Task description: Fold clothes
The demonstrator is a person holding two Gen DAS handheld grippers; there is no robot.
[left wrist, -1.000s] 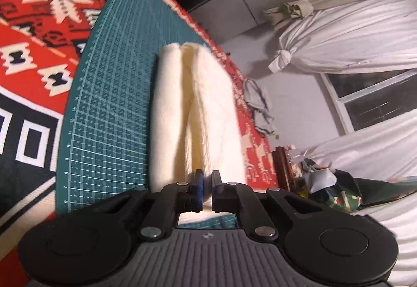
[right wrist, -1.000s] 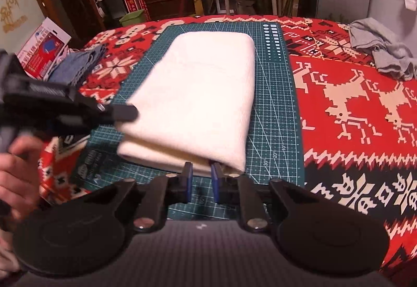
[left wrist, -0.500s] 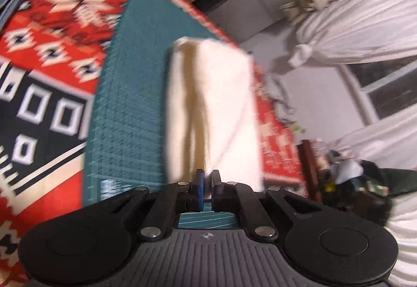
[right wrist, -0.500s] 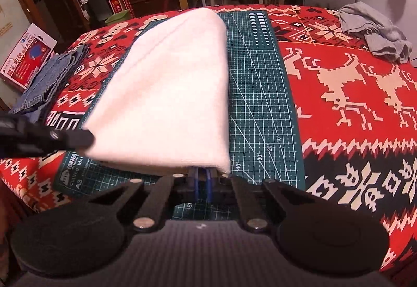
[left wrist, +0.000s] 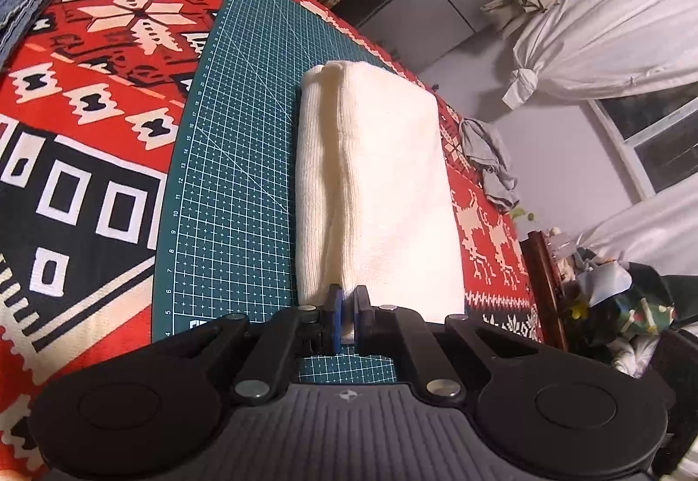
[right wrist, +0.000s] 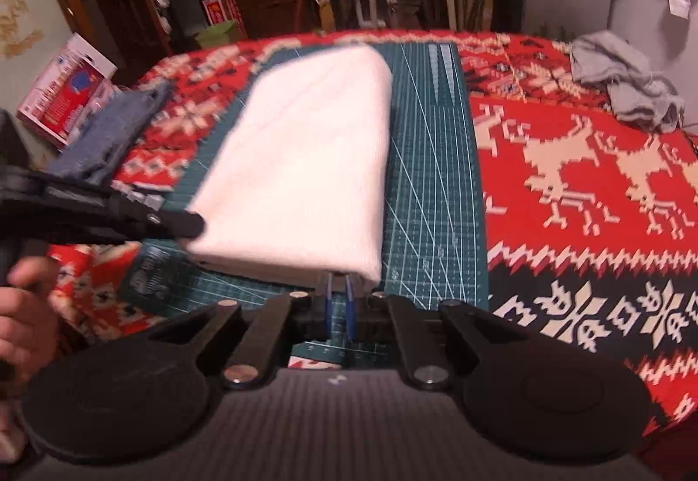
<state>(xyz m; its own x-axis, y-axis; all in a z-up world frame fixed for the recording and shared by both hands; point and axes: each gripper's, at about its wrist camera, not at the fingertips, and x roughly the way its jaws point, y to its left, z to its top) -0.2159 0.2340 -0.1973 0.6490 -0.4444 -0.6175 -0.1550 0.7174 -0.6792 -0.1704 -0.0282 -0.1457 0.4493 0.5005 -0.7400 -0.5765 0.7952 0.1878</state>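
The cream garment (left wrist: 375, 184) is soft, light knit cloth that will sag and slide layer over layer, so in my judgement it is best held at the near corners, pinching all the layers together. It looks like a thick, many-layered oblong with a rounded fold at its far end and a fine ribbed weave. It lies lengthwise on the green cutting mat (left wrist: 235, 184), which covers a red patterned cloth (right wrist: 589, 175) on the counter. The left tool (left wrist: 347, 319) is pinched narrow on the garment's near edge at the left corner; the right tool (right wrist: 337, 300) is likewise closed narrow on the near edge at the right corner, where the edge looks slightly raised off the mat. Folded denim (right wrist: 113, 132) lies to the left, and a crumpled grey garment (right wrist: 624, 88) far right.
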